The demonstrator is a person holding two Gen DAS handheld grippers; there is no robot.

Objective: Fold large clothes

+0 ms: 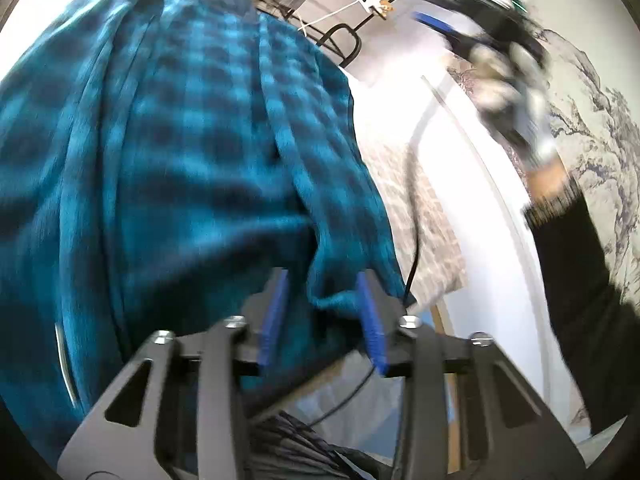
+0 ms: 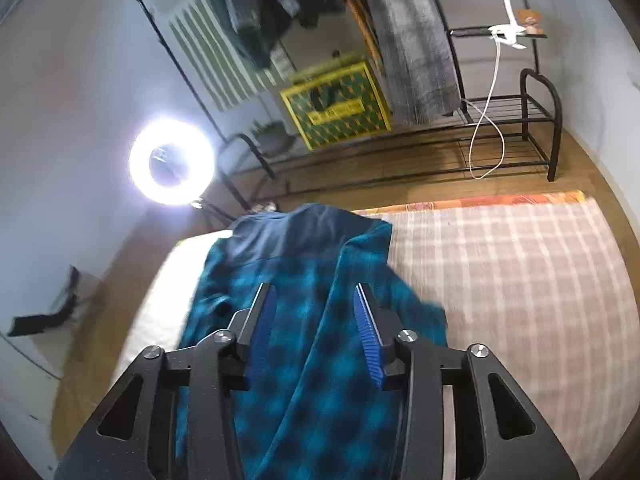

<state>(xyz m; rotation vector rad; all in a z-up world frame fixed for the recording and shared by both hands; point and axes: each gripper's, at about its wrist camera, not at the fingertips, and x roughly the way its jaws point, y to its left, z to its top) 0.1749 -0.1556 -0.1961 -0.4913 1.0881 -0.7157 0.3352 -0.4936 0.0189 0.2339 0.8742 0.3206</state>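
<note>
A large teal and dark blue checked garment (image 1: pixel 168 152) fills the left wrist view, bunched in long folds. My left gripper (image 1: pixel 323 316) is open, and a hem corner of the cloth lies between its blue pads (image 1: pixel 370 320) without being pinched. In the right wrist view the same garment (image 2: pixel 304 264) lies crumpled on the left part of the bed. My right gripper (image 2: pixel 316 328) hangs open above it with nothing held. A gloved hand (image 1: pixel 516 80) with a black sleeve carries that gripper, blurred, at the upper right of the left wrist view.
The bed has a pale plaid cover (image 2: pixel 520 280). Behind it are a lit ring light (image 2: pixel 172 162), a black metal rack (image 2: pixel 536 120) with hanging clothes (image 2: pixel 412 40), a yellow-green box (image 2: pixel 336 108) and a white cable (image 2: pixel 488 120). A black cable (image 1: pixel 414 240) runs by the left fingers.
</note>
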